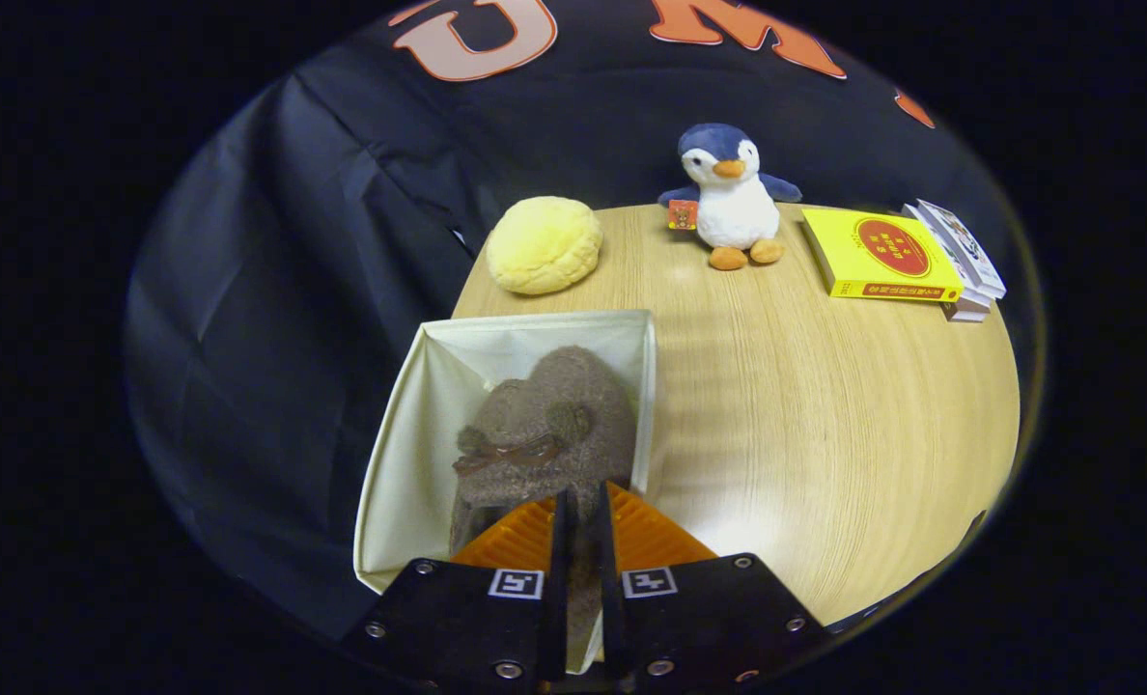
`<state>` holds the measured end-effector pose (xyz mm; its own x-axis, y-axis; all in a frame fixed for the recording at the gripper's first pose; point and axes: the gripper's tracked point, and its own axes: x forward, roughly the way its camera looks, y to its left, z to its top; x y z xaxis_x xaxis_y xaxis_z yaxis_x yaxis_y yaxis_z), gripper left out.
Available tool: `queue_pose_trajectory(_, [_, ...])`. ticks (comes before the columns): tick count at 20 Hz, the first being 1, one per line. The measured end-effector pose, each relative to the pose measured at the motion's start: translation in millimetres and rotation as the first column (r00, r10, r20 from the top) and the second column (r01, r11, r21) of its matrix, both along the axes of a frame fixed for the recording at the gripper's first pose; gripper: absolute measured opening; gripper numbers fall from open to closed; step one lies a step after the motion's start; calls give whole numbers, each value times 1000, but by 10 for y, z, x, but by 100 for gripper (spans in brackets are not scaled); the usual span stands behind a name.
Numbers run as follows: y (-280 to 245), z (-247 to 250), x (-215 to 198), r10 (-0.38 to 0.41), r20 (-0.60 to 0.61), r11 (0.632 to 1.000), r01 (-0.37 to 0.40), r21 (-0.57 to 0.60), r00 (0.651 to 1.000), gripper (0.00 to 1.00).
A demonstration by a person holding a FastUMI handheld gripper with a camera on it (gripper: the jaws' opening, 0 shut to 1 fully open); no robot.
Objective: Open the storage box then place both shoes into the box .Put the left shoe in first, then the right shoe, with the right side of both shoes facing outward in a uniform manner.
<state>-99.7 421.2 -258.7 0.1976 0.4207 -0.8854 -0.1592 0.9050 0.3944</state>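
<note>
A fuzzy brown slipper (549,425) with a little brown bow on top is seen sitting inside the open cream fabric storage box (409,444), which is parked at the near left edge of the round wooden table (825,415). The gripper (581,516) is held right over the box, its fingers squeezed nearly together on a thin bit of the slipper's near end. Beyond the box, a yellow bun-shaped plush (545,244) is found, then a blue-and-white penguin plush (731,198), with a yellow book (878,256) stacked over other books (965,261) further right.
</note>
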Motion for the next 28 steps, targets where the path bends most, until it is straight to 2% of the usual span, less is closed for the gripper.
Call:
queue_pose_trajectory(4, [-39,313,16,3,37,995,-7,102,999,28])
queue_pose_trajectory(7, [-268,576,135,-8,104,987,-9,161,995,36])
queue_pose_trajectory(10, [-644,809,298,-25,209,984,-13,178,978,55])
queue_pose_trajectory(11, [-792,887,347,-32,247,983,-14,182,968,57])
queue_pose_trajectory(16, [-1611,1149,513,-50,403,986,-20,168,914,73])
queue_pose_trajectory(20, [-2277,1330,663,-95,513,989,24,144,853,87])
queue_pose_trajectory(25, [-2983,1612,812,-153,646,988,96,123,748,93])
queue_pose_trajectory(28, [-3314,1672,802,-179,678,984,131,122,713,95])
